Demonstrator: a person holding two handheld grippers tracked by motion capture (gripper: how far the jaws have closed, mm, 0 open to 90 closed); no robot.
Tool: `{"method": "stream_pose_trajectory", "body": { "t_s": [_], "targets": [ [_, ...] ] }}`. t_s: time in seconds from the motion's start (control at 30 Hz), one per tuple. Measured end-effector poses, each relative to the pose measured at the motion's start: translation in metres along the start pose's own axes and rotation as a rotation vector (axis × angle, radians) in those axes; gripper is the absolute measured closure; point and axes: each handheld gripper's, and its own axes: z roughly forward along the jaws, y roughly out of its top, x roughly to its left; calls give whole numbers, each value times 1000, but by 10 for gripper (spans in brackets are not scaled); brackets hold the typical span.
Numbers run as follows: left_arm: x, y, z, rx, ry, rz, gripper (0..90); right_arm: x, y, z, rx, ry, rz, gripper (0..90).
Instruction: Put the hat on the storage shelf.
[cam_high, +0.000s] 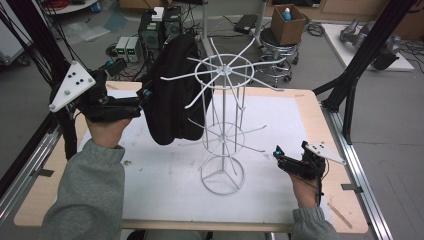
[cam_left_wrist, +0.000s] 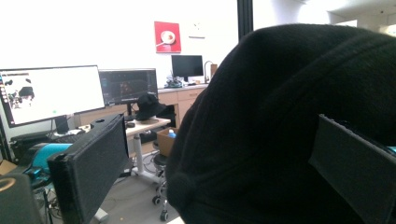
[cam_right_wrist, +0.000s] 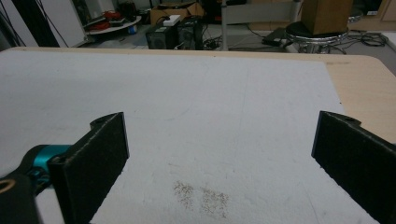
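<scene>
Backpack (cam_high: 171, 90), black, hangs in the air above the table's far-left part, held up against the left side of a white wire rack (cam_high: 223, 120). We note the left gripper (cam_high: 142, 97) at the bag's left edge, raised well off the surface. In the left gripper view the black fabric (cam_left_wrist: 289, 126) bulges between the two jaws, which stand wide; whether either jaw actually presses the cloth we cannot tell, since the contact is hidden behind the bag. The rack stands upright on a white mat (cam_high: 160, 185), its ring base resting near the mat's centre, thin arms spreading from the top hub; some arms reach toward or touch the bag.

Right gripper (cam_high: 290, 157) sits low at the table's right, near the mat's edge, well apart from the rack. Its jaws are spread with nothing between them, and we see a brownish stain (cam_right_wrist: 201, 196) on the mat just ahead of them.
</scene>
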Motion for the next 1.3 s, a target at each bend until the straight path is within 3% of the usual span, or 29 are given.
{"method": "stream_pose_trajectory", "body": {
  "t_s": [0.3, 0.6, 0.8, 0.87, 1.0, 1.3],
  "targets": [
    [17, -17, -17, 8, 62, -7, 17, 0, 0, -1, -1, 1, 3, 29],
    [36, -49, -31, 50, 113, -44, 17, 1, 0, -1, -3, -3, -1, 29],
    [48, -68, -42, 56, 172, -42, 17, 1, 0, 0, 0, -4, -3, 29],
    [50, -71, -46, 56, 181, -47, 17, 1, 0, 0, 1, -5, -3, 29],
    [53, -81, -52, 69, 160, -58, 17, 2, 0, 0, 2, -5, -2, 29],
    [53, -107, -60, 98, 199, -52, 17, 2, 0, 0, 4, -9, -11, 29]
  ]
}}
